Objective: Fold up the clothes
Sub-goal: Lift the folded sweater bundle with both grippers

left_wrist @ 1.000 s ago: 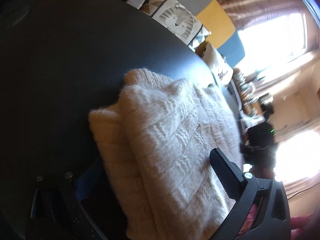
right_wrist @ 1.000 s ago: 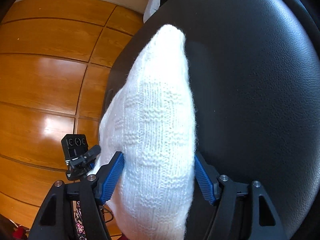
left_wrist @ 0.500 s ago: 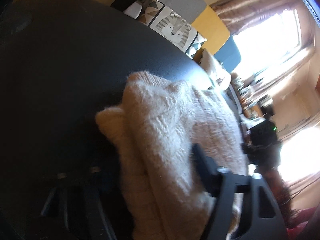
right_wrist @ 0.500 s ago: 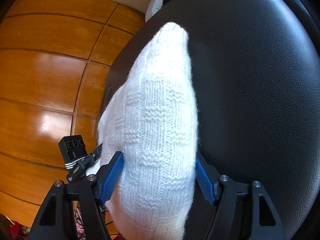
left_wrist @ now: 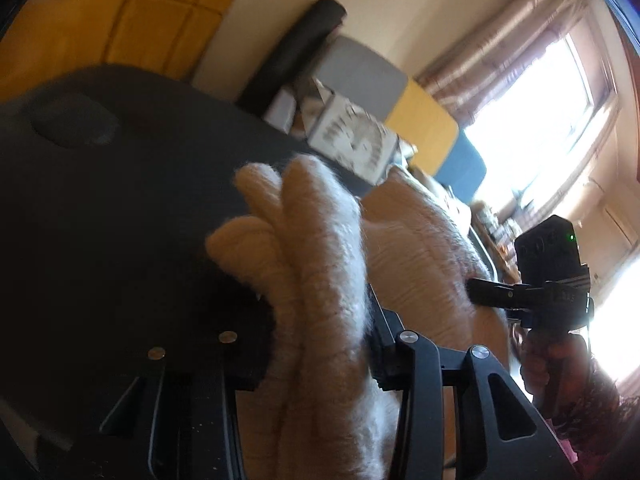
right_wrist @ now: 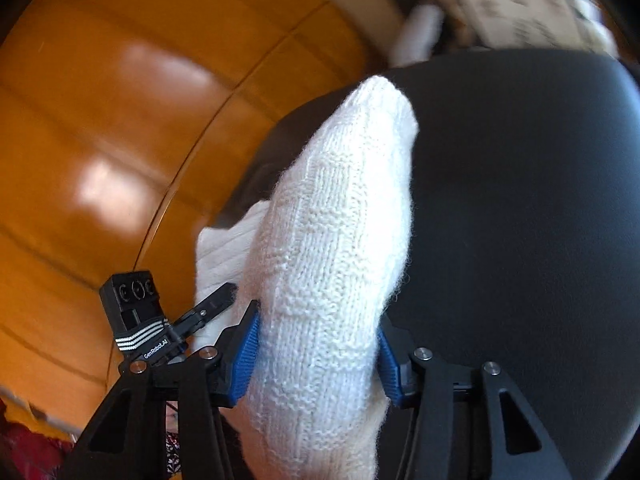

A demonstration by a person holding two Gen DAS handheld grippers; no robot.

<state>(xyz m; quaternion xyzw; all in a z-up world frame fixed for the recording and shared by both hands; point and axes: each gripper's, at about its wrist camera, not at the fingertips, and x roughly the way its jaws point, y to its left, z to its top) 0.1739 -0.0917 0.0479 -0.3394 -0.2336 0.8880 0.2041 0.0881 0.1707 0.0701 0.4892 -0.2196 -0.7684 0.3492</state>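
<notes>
A folded white knitted sweater (left_wrist: 320, 272) is held over a black leather surface (left_wrist: 120, 208). My left gripper (left_wrist: 320, 344) is shut on a thick stack of its folds, which stick out ahead of the jaws. In the right wrist view the same sweater (right_wrist: 332, 260) bulges between the blue pads (right_wrist: 246, 354) of my right gripper (right_wrist: 316, 344), which is shut on it. The right gripper's body shows in the left wrist view (left_wrist: 548, 276) beyond the sweater. The left gripper's body shows in the right wrist view (right_wrist: 136, 320) at lower left.
The black leather surface (right_wrist: 520, 200) fills the right of the right wrist view. A wooden floor (right_wrist: 120, 120) lies beyond its edge. A sofa with patterned cushions (left_wrist: 352, 136) and a bright window (left_wrist: 532, 120) stand behind the surface.
My left gripper has closed on the sweater's folds and lifted them. Both grippers have risen and tilted, so more floor and room show beyond the black surface.
</notes>
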